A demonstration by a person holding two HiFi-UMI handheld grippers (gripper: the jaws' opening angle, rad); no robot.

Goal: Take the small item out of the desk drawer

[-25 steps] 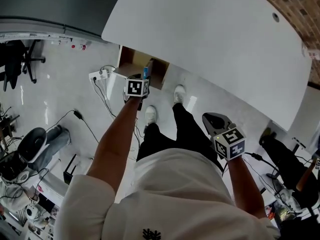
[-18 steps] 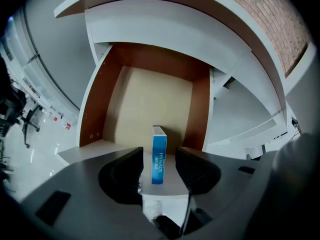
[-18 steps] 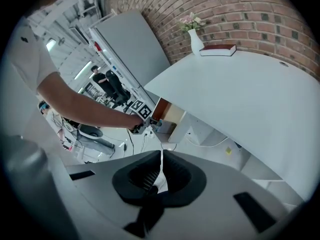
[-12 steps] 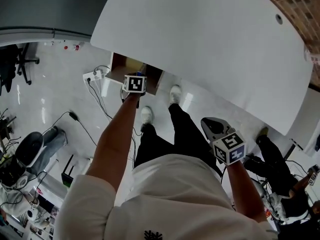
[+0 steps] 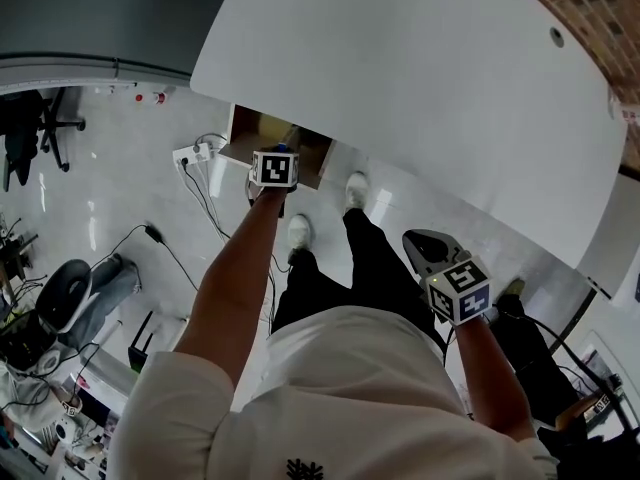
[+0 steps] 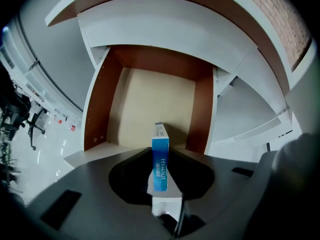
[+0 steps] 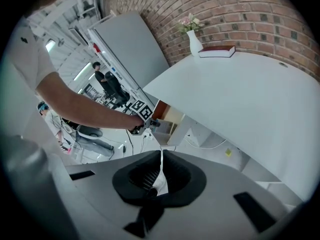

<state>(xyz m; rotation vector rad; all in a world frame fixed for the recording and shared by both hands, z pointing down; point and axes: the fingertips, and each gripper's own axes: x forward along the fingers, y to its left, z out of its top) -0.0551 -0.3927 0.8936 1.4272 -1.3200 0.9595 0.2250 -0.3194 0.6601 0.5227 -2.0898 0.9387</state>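
Left gripper view: jaws just closed on upright blue box [image 6: 160,160].

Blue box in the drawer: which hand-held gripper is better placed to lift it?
Left. The left hand-held gripper has just been closing its jaws and clamps the upright narrow blue cardboard box at the open wooden drawer. The right hand-held gripper is shut, empty, away from the drawer.

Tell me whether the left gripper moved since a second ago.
Yes. The left gripper sank toward the drawer, its jaws just closing onto the blue box.
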